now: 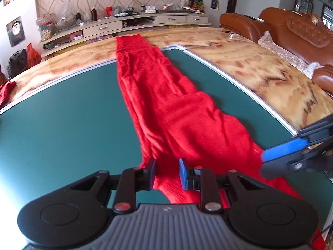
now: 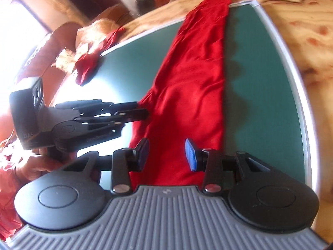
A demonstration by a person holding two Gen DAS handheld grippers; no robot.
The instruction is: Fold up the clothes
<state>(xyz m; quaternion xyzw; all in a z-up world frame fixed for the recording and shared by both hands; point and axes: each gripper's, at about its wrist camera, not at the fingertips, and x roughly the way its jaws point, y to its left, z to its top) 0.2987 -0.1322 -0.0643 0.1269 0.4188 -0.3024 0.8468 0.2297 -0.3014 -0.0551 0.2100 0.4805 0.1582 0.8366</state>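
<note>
Soft matt red cloth garment lies on a matt green mat over a glossy marble-patterned tabletop.

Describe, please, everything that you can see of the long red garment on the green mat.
The red garment is a long, narrow piece of soft, knit-looking cloth, wrinkled and lying flat. It runs lengthwise across the green mat; its far end, a plainer band, passes over the mat's pale edge onto the marble-patterned table. The near end spreads wider. The left gripper and the right gripper stand above that end, jaws apart; no pad visibly pinches it.
</note>
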